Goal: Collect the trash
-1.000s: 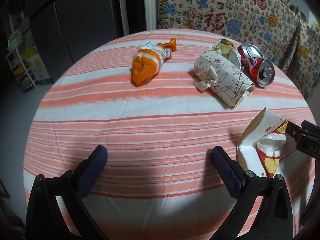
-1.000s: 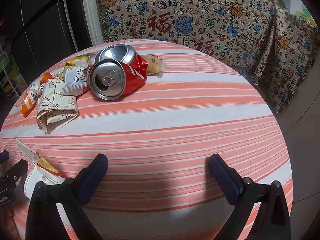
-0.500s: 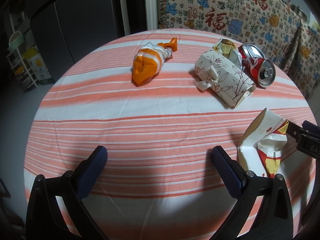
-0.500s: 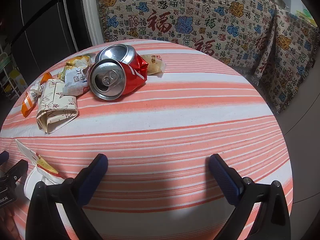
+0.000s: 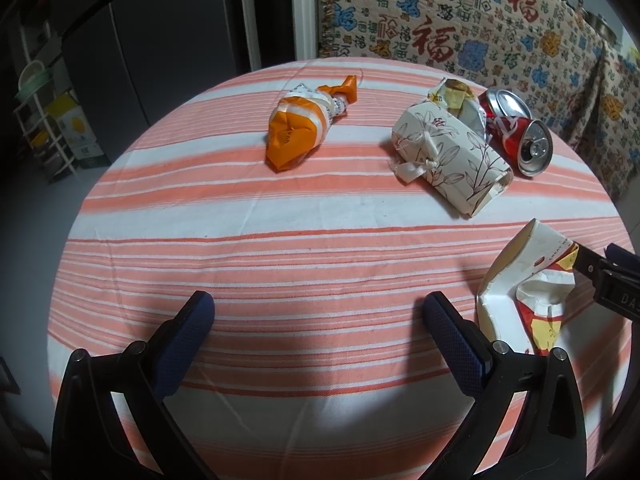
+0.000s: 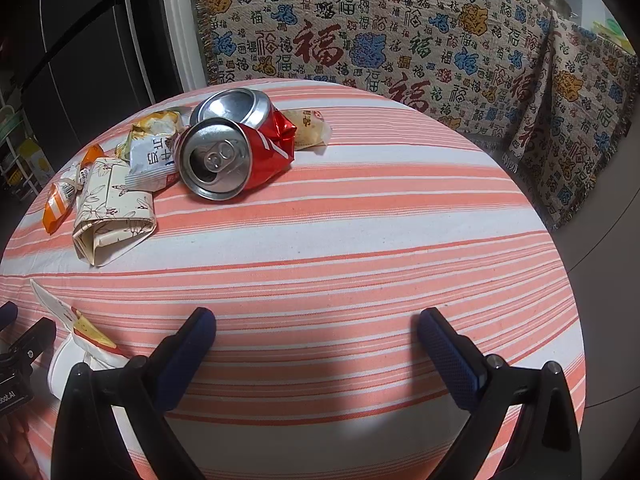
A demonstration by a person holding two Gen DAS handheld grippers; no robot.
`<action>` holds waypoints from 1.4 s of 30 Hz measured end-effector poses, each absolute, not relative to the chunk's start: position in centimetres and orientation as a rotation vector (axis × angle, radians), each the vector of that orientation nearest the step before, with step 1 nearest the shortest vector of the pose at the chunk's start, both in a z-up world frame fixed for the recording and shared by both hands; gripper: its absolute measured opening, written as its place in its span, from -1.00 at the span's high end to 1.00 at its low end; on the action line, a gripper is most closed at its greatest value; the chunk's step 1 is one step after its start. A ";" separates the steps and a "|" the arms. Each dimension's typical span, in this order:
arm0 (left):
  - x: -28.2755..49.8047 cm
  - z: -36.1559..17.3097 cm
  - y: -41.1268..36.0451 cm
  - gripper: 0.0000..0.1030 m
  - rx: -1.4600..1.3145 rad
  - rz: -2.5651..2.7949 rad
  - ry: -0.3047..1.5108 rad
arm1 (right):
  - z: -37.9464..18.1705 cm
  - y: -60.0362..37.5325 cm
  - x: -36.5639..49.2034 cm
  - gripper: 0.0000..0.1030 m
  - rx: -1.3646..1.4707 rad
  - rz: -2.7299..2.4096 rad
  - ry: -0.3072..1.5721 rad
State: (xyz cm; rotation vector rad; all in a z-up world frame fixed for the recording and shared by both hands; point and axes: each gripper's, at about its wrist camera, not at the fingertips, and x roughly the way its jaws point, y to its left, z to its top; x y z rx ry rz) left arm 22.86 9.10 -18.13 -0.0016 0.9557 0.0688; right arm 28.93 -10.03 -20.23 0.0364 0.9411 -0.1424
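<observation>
Both grippers hang low over the striped table [image 5: 280, 216], jaws wide apart, nothing held: left gripper [image 5: 318, 316] at bottom centre of its view, right gripper [image 6: 316, 324] likewise. Trash uncollected. Orange wrapper [image 5: 298, 130] upper centre of left view, well apart from the rest. Floral paper box [image 5: 450, 160] upper right, touching a crumpled snack packet [image 5: 454, 94] and just beside the crushed red can [image 5: 516, 134]. Torn white carton [image 5: 524, 292] at right edge, just beside the left gripper's right finger. In the right view the can [image 6: 236, 148] sits upper left with another small wrapper [image 6: 308, 130] tucked behind. Risks, as judged: can is dented and on its side, may roll or squirt out of a pinch; carton is limp and torn, may fold or slip; grabbing into the cluster could nudge neighbours toward the far rim. No bin in sight.
</observation>
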 end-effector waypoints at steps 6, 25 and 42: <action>22.8 -18.1 8.9 -0.99 -0.007 0.070 0.956 | -20.3 -10.0 28.9 -1.00 0.036 -0.143 0.941; 22.8 -18.1 8.9 -0.99 -0.010 0.076 0.956 | -20.2 -10.2 28.9 -1.00 0.040 -0.145 0.940; 23.1 -18.2 8.6 -0.99 -0.006 0.082 0.957 | -20.1 -10.5 28.8 -1.00 0.037 -0.146 0.941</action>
